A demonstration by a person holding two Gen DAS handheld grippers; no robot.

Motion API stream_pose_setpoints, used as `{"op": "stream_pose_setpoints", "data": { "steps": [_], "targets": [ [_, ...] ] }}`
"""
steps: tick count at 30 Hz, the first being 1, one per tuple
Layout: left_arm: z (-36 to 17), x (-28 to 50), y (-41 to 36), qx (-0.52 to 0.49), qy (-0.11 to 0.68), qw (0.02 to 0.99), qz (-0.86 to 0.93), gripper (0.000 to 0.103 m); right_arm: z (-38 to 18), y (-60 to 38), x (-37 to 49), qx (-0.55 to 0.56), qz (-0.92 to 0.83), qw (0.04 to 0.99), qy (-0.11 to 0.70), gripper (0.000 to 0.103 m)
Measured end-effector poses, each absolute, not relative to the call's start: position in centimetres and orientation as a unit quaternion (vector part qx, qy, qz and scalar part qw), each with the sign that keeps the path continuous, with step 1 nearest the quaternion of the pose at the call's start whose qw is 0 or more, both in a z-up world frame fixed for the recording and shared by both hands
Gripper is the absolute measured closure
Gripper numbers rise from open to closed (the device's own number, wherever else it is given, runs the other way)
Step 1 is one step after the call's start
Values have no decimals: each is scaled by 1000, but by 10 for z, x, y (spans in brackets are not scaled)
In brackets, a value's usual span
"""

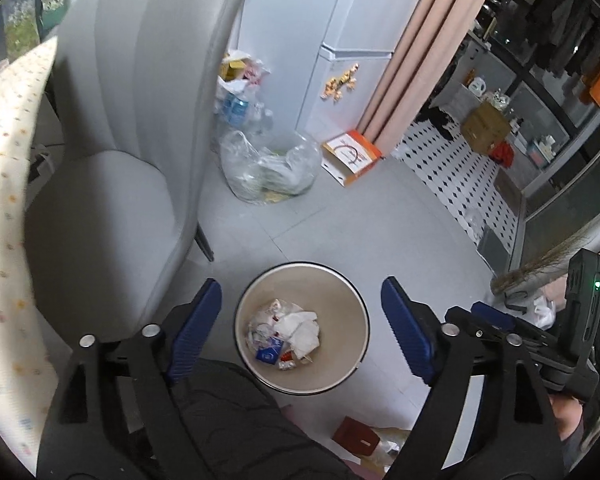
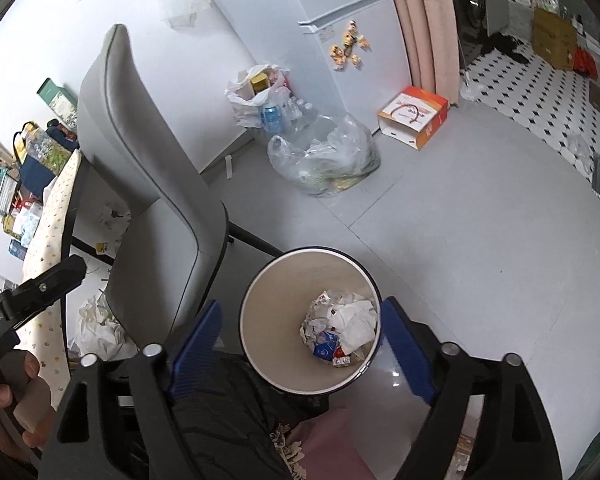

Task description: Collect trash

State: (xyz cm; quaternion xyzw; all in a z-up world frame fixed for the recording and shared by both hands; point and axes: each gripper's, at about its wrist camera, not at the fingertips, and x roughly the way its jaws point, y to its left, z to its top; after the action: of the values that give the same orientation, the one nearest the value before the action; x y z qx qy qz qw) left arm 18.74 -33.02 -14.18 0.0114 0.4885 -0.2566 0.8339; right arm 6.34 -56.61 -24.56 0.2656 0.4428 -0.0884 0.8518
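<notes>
Bin point(image 1: 244, 344) beside the chair point(image 1: 112, 168) holds crumpled paper point(image 1: 288, 332); both grippers' point(image 1: 302, 330) point(image 2: 300, 344) jaws hang wide, empty, above it.

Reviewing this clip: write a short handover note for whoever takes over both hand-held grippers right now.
Left hand-held gripper: open, empty, above the trash bin.
Right hand-held gripper: open, empty, also over the bin.
Done: crumpled paper and wrappers lie in the bin.
Left: crumpled white paper sits on the floor beside the grey chair; clear plastic bag stands by the fridge.
</notes>
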Motion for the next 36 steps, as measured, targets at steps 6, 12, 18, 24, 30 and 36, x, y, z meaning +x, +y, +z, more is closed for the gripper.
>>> {"op": "stream_pose_setpoints", "data": {
  "steps": [6, 12, 18, 24, 30, 36],
  "targets": [
    [-109, 184, -299, -4, 455, 858, -238, 15, -218, -543, 70, 242, -82, 865, 432, 12],
    [-82, 177, -270, -23, 432, 872, -227, 14, -185, -520, 74, 216, -58, 883, 414, 10],
    [-55, 164, -240, -30, 414, 884, -216, 10, -139, -493, 72, 169, -44, 906, 385, 10],
    [-28, 146, -205, -44, 384, 900, -203, 10, -96, -466, 67, 134, -33, 924, 357, 8],
    [5, 124, -169, -59, 353, 915, -189, 10, -59, -433, 55, 108, -32, 937, 331, 8],
    [29, 101, -140, -57, 323, 931, -161, 8, -34, -397, 42, 87, -21, 945, 314, 8]
  ]
}}
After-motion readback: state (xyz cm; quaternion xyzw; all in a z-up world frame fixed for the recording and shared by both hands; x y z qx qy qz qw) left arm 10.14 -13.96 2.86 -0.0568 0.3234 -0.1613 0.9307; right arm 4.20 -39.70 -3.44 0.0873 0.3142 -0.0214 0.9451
